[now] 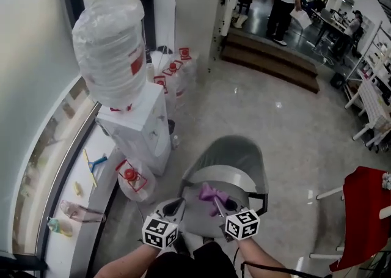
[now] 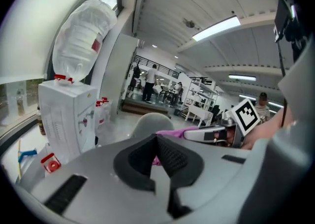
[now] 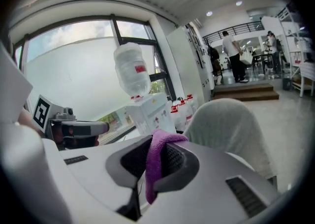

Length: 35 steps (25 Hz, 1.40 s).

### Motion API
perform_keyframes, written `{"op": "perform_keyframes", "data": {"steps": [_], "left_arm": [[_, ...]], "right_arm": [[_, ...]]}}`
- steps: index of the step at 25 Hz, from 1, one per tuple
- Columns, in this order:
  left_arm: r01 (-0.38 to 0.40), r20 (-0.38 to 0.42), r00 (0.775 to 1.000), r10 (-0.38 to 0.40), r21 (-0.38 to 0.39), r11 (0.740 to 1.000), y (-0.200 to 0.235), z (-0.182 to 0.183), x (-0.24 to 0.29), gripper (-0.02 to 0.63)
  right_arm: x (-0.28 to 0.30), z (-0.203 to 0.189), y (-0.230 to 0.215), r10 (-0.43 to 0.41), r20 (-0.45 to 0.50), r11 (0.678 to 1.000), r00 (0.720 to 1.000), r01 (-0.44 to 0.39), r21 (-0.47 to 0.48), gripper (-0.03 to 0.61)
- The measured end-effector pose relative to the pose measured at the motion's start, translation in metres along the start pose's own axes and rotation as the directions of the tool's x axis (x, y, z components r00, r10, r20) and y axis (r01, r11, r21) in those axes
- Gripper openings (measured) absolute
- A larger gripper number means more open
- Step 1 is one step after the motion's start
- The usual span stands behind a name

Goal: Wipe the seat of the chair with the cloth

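I log: one grey chair [image 1: 235, 160]; one purple cloth [image 1: 209, 194]; two grippers, left gripper [image 1: 177, 204] and right gripper [image 1: 217, 202]; one water dispenser [image 1: 137, 130] bearing one bottle [image 1: 110, 51]; spare bottles [image 1: 130, 179], four that I can make out; one red-draped chair [image 1: 366, 215].

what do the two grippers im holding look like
The left hand-held gripper and right hand-held gripper match: smooth pale grey plastic bodies with dark rectangular slots, and black ribbed pads lining the jaws. Each carries a white cube printed with black square markers. No sleeves show on the forearms.
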<state>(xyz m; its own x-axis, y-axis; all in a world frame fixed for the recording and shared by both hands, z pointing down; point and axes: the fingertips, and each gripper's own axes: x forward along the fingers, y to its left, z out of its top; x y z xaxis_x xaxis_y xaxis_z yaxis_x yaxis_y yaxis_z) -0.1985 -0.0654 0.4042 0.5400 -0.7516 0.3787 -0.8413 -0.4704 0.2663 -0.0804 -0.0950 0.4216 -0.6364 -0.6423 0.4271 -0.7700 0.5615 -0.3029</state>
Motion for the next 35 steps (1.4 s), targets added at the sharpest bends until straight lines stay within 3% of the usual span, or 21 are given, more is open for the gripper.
{"op": "perform_keyframes", "data": {"steps": [6,10,15,19,26,35], "left_arm": [[0.132,0.066,0.988,-0.137,0.076,0.988,-0.033,0.044,-0.01,0.008],[0.175,0.113,0.976,-0.188,0.113,0.978,-0.057,0.067,-0.024,0.008],[0.177,0.185,0.96,-0.211,0.184,0.967,-0.081,0.108,-0.043,0.008],[0.157,0.222,0.954,-0.2,0.195,0.968,-0.088,0.131,-0.051,0.008],[0.133,0.256,0.95,-0.18,0.187,0.973,-0.115,0.147,-0.046,0.008],[0.098,0.296,0.941,-0.166,0.231,0.968,-0.172,0.172,-0.034,0.008]], "right_arm": [[-0.066,0.061,0.008,-0.094,0.152,0.995,0.984,0.097,-0.009,0.029],[-0.118,0.087,0.013,-0.158,0.238,0.987,0.958,0.159,0.014,0.029],[-0.169,0.12,0.012,-0.193,0.324,0.978,0.926,0.208,-0.011,0.029],[-0.19,0.137,0.003,-0.204,0.369,0.974,0.907,0.228,-0.021,0.029],[-0.228,0.155,-0.017,-0.197,0.419,0.965,0.887,0.251,-0.077,0.029],[-0.275,0.169,-0.059,-0.199,0.448,0.963,0.872,0.258,-0.074,0.029]]}}
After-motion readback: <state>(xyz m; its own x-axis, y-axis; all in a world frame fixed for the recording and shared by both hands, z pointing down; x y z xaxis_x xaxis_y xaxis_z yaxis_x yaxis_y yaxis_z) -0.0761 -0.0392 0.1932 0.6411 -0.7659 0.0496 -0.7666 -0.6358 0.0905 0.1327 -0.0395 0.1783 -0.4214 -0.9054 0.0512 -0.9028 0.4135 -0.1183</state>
